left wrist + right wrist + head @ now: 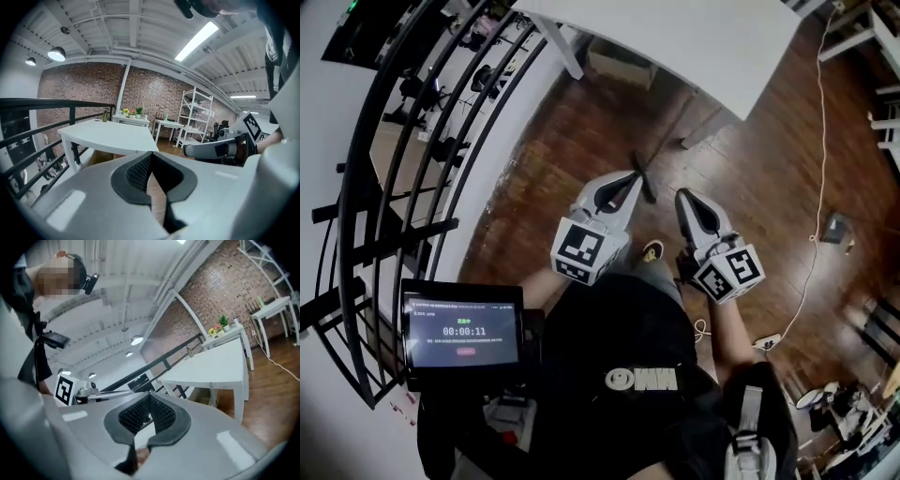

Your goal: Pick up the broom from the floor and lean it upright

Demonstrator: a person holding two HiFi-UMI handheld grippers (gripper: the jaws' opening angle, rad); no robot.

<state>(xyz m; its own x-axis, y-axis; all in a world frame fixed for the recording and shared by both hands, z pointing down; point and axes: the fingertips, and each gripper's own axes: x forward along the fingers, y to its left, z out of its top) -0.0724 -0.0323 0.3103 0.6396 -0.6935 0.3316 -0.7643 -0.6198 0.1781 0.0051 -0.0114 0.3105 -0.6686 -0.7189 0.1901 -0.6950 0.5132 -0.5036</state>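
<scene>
Head view alone shows, perhaps, the broom (pixel 645 187) by left tongs (pixel 631 178).

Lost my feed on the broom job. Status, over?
Tongs shut, empty: left gripper, right gripper. Likely broom: thin dark pole, ungripped, ahead toward white table. Nothing seen in the way.

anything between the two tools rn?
Head view: between the left tool and the right tool there's a dark rod, possibly the broom, then a shoe and wood floor. Both tools are shut and empty.
</scene>
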